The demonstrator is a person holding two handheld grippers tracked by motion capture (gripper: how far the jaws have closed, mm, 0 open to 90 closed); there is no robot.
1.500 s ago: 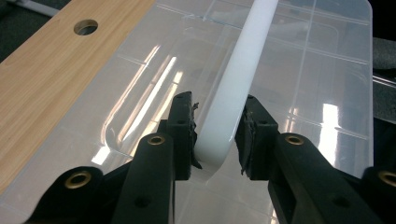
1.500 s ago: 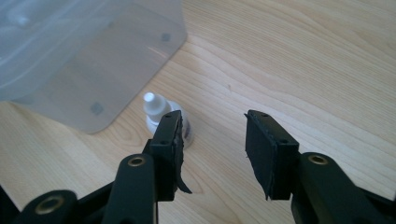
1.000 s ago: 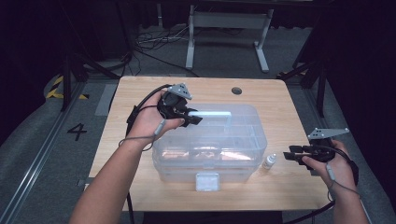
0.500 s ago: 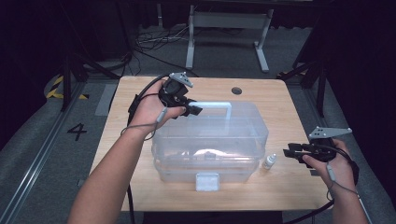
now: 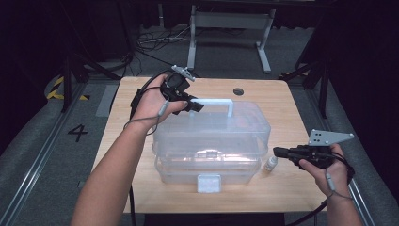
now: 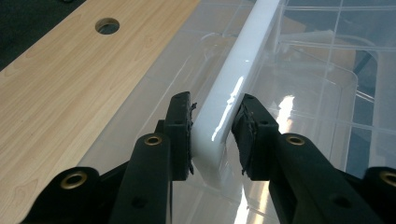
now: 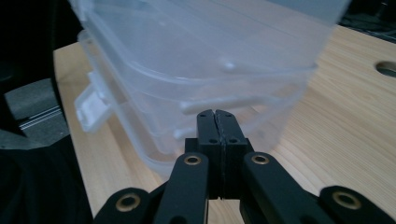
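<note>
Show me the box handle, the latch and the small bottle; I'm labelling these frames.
Handle [image 6: 236, 79], left gripper view, on its white bar.
Latch [image 5: 209, 182], high view, on its front face.
Bottle [image 5: 270, 164], high view, on its body.

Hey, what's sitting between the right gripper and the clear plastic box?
A small bottle stands on the table between the right gripper and the clear box, as the high view shows.

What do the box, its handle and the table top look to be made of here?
Box: clear, glossy plastic, since its contents and the table show through.
Handle: opaque white plastic with a bright sheen.
Table: pale wood-grain surface, matte; whether solid wood or laminate cannot be told.
</note>
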